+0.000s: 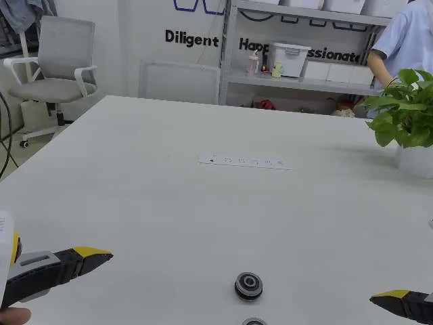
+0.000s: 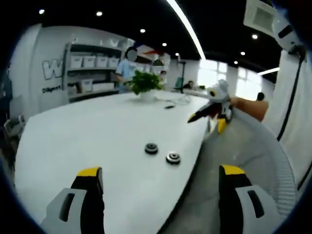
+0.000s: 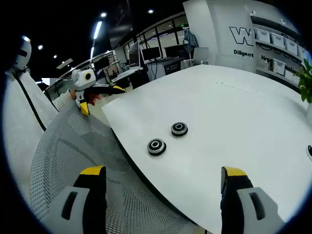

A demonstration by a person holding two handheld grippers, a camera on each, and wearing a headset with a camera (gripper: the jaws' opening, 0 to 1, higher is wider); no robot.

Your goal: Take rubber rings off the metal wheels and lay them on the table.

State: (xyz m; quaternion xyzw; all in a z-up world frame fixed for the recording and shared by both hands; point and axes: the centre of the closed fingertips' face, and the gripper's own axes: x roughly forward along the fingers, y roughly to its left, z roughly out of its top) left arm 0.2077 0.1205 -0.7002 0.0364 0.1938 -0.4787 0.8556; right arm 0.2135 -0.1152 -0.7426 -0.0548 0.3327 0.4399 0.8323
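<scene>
Sitting close to the near edge of the white table (image 1: 169, 203) are two small metal wheels, the far wheel (image 1: 248, 286) and the near wheel (image 1: 254, 322), close together but not touching, each black round the outside. The left claw (image 2: 161, 170) is open wide with nothing between its yellow-tipped jaws, and it hangs off to the left of the wheels, well apart from them. The right claw (image 3: 163, 170) is open wide too, holds nothing, and hangs off to the right of the wheels, while a green plant (image 1: 404, 108) in a white pot stands far back on the table.
</scene>
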